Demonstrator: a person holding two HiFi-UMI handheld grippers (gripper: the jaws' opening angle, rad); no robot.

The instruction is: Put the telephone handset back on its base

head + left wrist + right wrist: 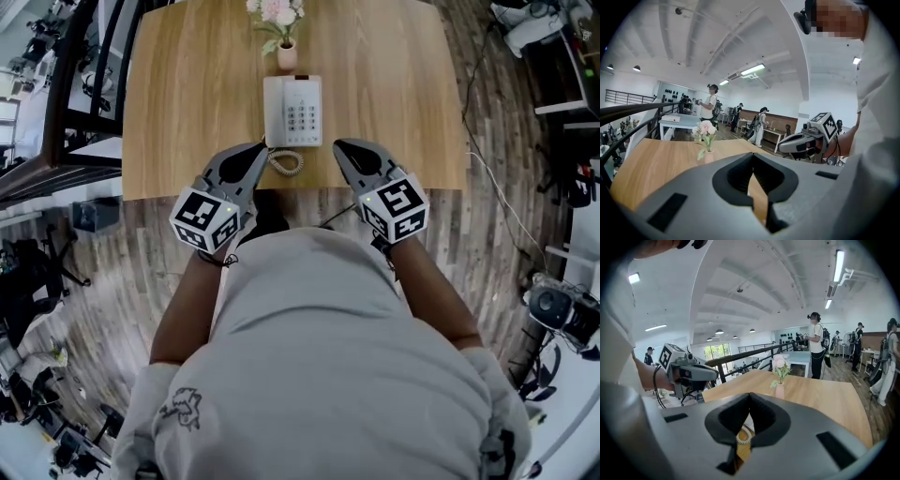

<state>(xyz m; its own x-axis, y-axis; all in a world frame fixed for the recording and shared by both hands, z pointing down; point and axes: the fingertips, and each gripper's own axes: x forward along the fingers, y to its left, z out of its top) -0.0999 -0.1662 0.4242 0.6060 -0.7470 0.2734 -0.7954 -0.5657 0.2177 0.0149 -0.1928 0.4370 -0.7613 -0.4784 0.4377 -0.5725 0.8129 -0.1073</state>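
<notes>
A white telephone (pixel 302 112) with a grey keypad stands on the wooden table (pixel 187 103), near its front edge. Its handset (pixel 274 111) lies along the left side of the base. The coiled cord (pixel 287 162) curls on the table in front of the phone. My left gripper (pixel 260 148) is just left of the cord and is shut, with nothing between its jaws. My right gripper (pixel 339 146) hovers right of the cord, also shut and empty. In the right gripper view the cord (pixel 742 437) shows below the closed jaws of the right gripper (pixel 750 398). The left gripper view shows the left gripper (pixel 753 161) with its tips together over bare wood.
A small pink vase of flowers (pixel 285 49) stands behind the phone. The table's front edge (pixel 300 192) runs just under both grippers. A black railing (pixel 70 84) runs along the left. A cable (pixel 511 211) lies on the floor at right. Several people stand far off in the room.
</notes>
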